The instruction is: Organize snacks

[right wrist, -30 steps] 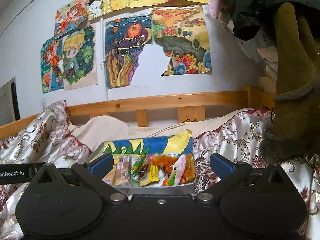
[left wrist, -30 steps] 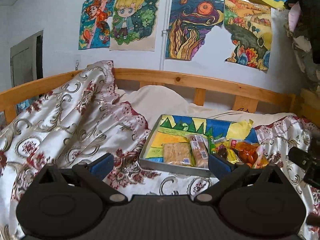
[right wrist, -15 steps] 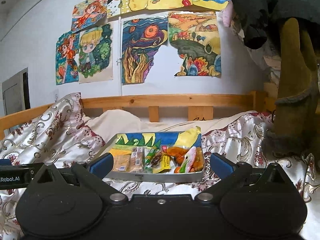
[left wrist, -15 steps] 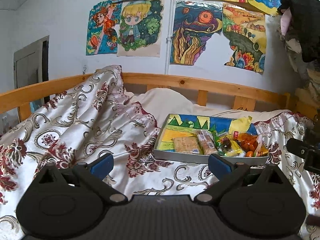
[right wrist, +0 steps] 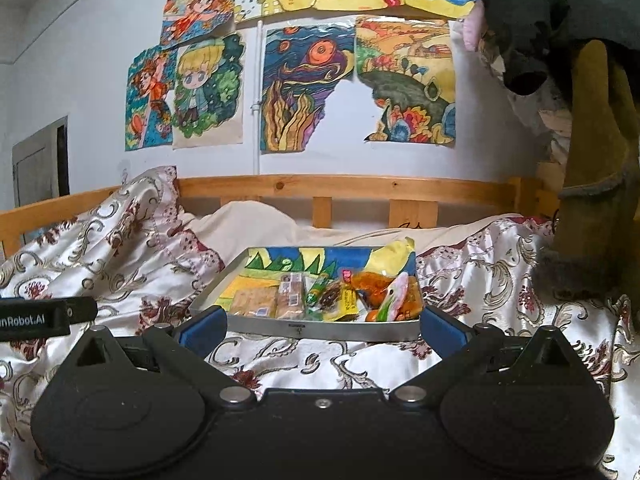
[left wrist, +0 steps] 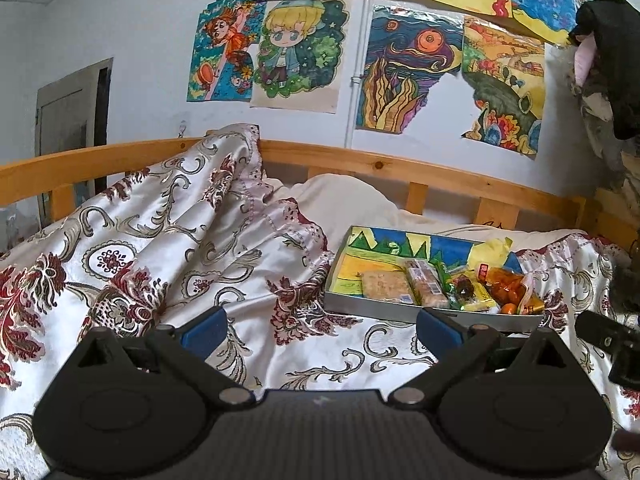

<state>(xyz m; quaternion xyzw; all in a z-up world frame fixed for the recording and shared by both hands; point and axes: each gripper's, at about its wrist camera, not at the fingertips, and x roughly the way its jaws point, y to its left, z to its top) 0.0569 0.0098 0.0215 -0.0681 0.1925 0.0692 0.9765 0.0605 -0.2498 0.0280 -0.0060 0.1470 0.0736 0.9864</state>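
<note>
— What has changed in the last second?

— Both views have pulled back and risen. The tray [right wrist: 304,330] of snacks looked larger a second ago; now it sits farther off, with more of the patterned bedspread [left wrist: 132,248] in front of my fingers. I judge I'm backing off to survey, not reaching yet.

— Hands, left to right?

— My left gripper [left wrist: 318,326] is spread wide with nothing between its blue pads; it hangs over the bedspread, the tray ahead and to its right. My right gripper [right wrist: 322,326] is equally wide and empty, squarely facing the tray's near wall.

— And the snacks?

— All inside the tray, crowded toward its near and right side. From the left: a flat cracker pack [right wrist: 254,303], then a wrapped bar [right wrist: 291,295] with its long axis running away from me, a slim green stick [right wrist: 317,294] angled the same way, a yellow packet [right wrist: 349,304], and orange bags [right wrist: 374,286] heaped at the right end. The tray's long side runs left to right.

— Sorted?

— Left half looks lined up; the right heap does not.
</note>
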